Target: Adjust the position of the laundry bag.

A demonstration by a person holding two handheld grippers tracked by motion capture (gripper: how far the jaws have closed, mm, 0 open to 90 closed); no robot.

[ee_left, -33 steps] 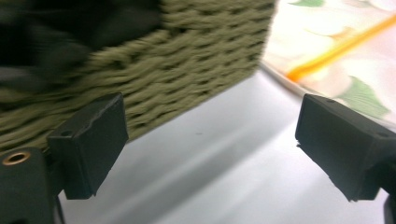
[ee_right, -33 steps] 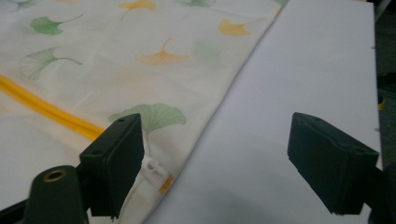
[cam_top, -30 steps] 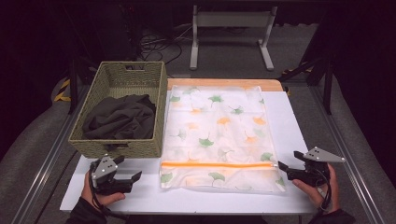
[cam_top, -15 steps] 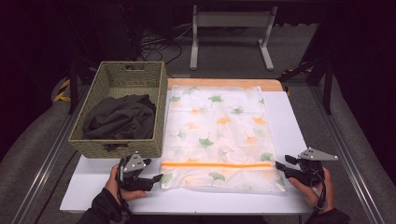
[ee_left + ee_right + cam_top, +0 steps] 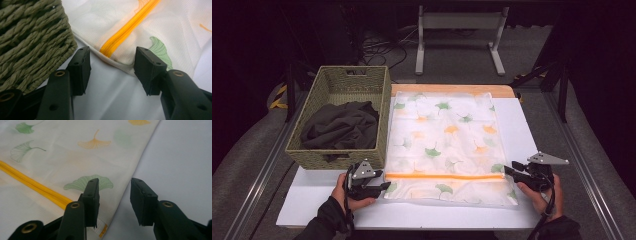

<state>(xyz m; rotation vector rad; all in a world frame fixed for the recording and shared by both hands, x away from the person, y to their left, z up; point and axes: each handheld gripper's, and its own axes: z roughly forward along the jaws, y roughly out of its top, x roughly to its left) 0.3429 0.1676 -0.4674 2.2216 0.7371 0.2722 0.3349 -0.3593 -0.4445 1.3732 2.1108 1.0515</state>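
A white mesh bag [image 5: 442, 135] printed with green and orange leaves lies flat on the white table [image 5: 522, 130]. An orange zipper [image 5: 444, 176] runs across its near end. My left gripper [image 5: 384, 180] sits at the bag's near-left corner. Its jaws have just been closing and stand half apart, with the zipper end [image 5: 117, 41] just ahead of the gap and neither pad pressing. My right gripper [image 5: 508, 172] is at the near-right edge. Its jaws have also just been closing; one pad [image 5: 91, 200] is over the bag [image 5: 75, 157], the other over bare table.
A woven basket [image 5: 384, 115] holding a dark cloth [image 5: 339, 125] stands left of the bag, its corner [image 5: 27, 42] close beside my left gripper [image 5: 112, 67]. Bare white table lies right of the bag [image 5: 185, 157]. A metal frame [image 5: 459, 20] stands beyond the table.
My left gripper has slid right from the table's near-left to the bag's corner. Both pairs of jaws are narrower than before. The right hand has stayed put.
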